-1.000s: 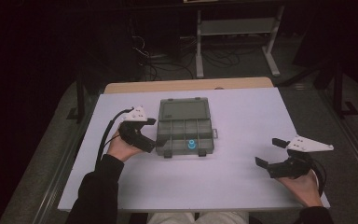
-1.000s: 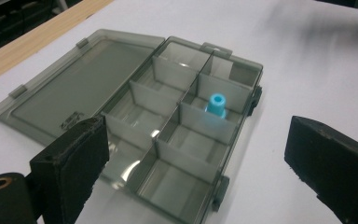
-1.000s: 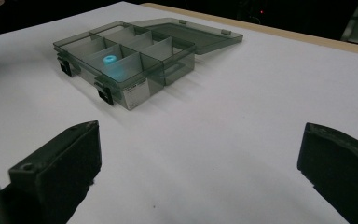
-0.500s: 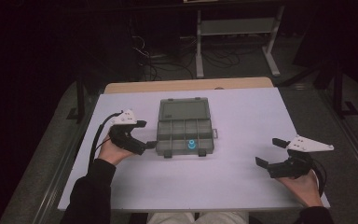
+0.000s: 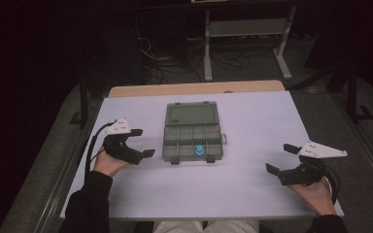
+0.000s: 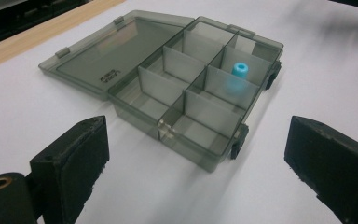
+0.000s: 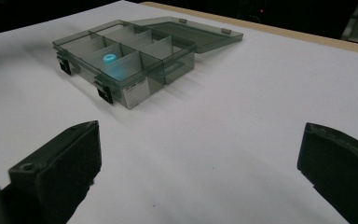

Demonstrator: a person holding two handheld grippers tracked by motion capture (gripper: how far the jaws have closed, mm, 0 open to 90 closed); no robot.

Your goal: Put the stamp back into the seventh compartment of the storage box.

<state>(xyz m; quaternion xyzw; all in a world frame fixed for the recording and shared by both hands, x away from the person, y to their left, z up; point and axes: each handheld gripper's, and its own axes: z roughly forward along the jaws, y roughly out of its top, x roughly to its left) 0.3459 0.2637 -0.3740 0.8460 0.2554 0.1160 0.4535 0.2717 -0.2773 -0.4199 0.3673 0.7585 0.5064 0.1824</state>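
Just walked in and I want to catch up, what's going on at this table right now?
A person sits at a white table with a tool in each hand. Between them lies a smoky compartment box, its lid folded open flat, with one small blue ring in a near-row compartment. The left tool is beside the box, the right tool farther off. Both are open and hold nothing.

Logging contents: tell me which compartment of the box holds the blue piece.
The front-row middle compartment of the box, person's side; the blue ring sits there, the others look empty.
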